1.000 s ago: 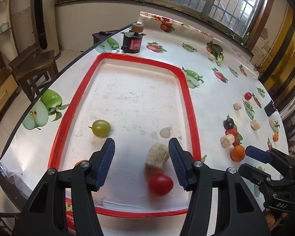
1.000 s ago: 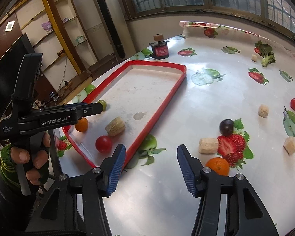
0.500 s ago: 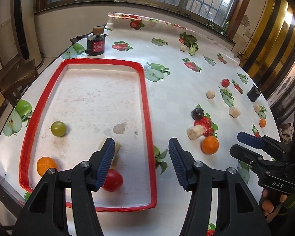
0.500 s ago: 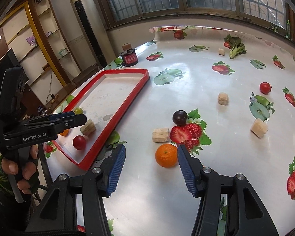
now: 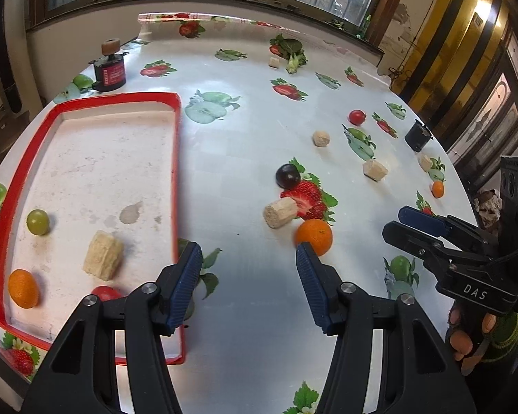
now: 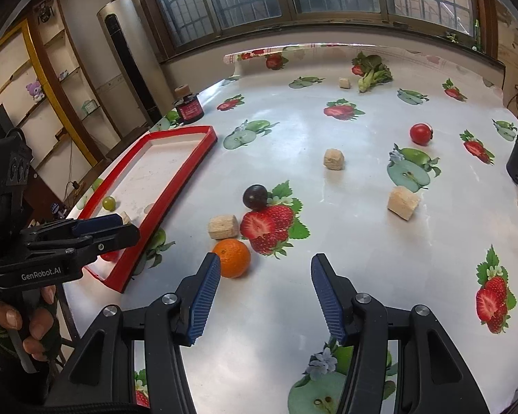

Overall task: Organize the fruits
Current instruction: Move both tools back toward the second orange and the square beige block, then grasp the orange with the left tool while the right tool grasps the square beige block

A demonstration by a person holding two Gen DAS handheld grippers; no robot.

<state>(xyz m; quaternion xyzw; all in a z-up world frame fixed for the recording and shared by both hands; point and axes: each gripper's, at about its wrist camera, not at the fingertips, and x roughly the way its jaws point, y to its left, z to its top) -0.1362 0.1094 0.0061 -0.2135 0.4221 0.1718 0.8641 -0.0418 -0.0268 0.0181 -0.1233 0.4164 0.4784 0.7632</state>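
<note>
A red-rimmed tray [image 5: 177, 158] [image 6: 184, 172] holds a green grape [image 5: 37, 222], a beige chunk [image 5: 103, 255], a small orange [image 5: 23, 288] and a red tomato [image 5: 103, 292]. On the table lie an orange [image 5: 314, 237] [image 6: 232, 257], a beige chunk [image 5: 279, 212] [image 6: 223, 226], a dark plum [image 5: 288, 176] [image 6: 255, 196] and a red tomato [image 5: 357, 116] [image 6: 421, 134]. My left gripper [image 5: 248, 283] is open and empty, right of the tray. My right gripper [image 6: 265, 296] is open and empty, just right of the orange.
More beige chunks [image 6: 334, 159] [image 6: 403, 202] lie on the fruit-print tablecloth. A small orange [image 5: 438, 189] sits at the right edge. A dark jar [image 5: 109, 70] stands behind the tray, a black cup [image 5: 417, 136] at the right, greens [image 5: 293, 56] at the back.
My left gripper has swung right, from over the tray to the table beside it. My right gripper has moved forward and right, so the orange now lies by its left finger.
</note>
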